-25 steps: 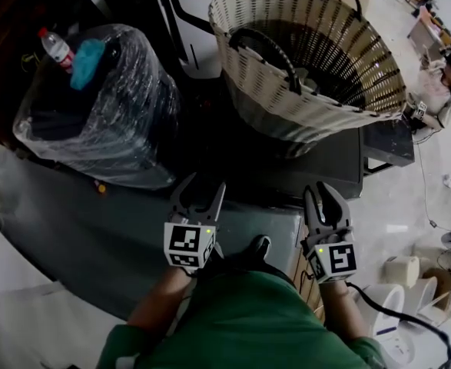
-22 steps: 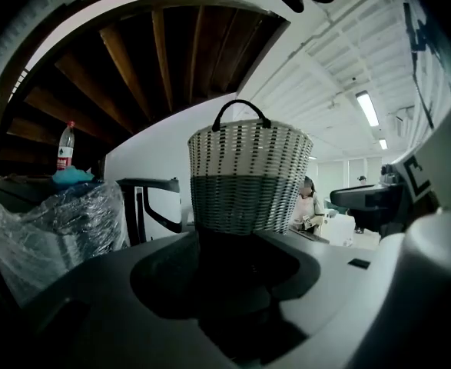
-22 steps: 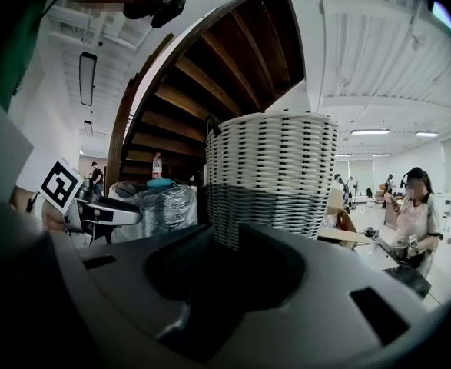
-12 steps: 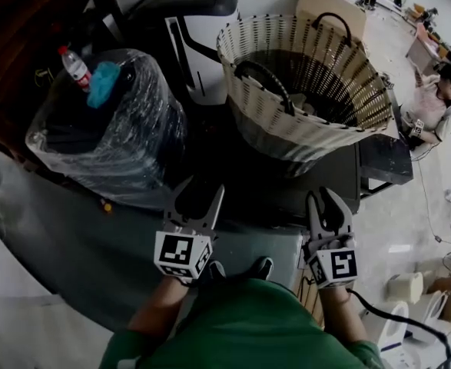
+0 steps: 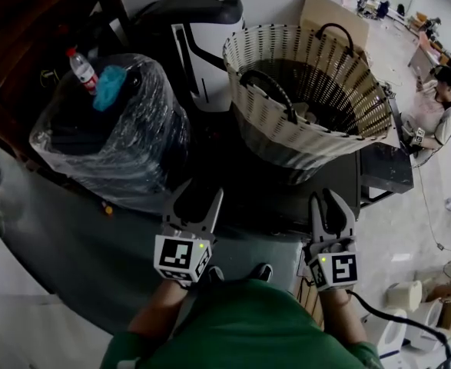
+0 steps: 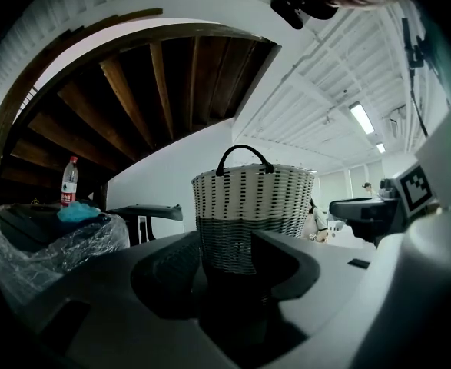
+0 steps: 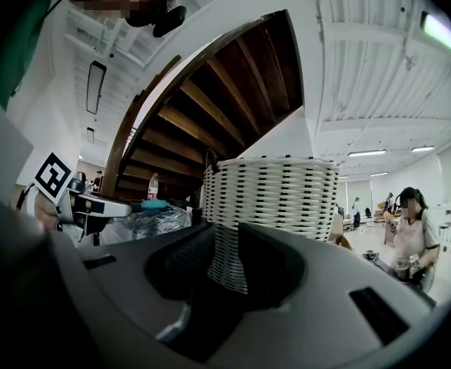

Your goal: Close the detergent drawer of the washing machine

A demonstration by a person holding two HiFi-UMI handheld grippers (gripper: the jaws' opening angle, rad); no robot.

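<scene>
A dark washing machine (image 5: 329,177) stands in front of me with a woven two-tone basket (image 5: 317,91) on its top. Its front is in shadow and I cannot make out the detergent drawer. My left gripper (image 5: 194,198) hangs level before the machine's left side, jaws wide apart and empty. My right gripper (image 5: 330,204) is level near the machine's right front corner, open with nothing between its fingers. Both gripper views look between the jaws at the basket (image 6: 252,214) (image 7: 275,198). Neither gripper touches anything.
A plastic-wrapped bundle (image 5: 110,137) stands to the left, with a bottle (image 5: 81,68) and a blue cloth (image 5: 110,87) on top. Behind is a black and white appliance (image 5: 202,37). A person (image 5: 432,102) sits at the right. White rolls (image 5: 406,294) lie on the floor at the lower right.
Both grippers have risen a little in front of the machine, jaws as before. The head view has tipped up, so more of the room behind the basket shows.
</scene>
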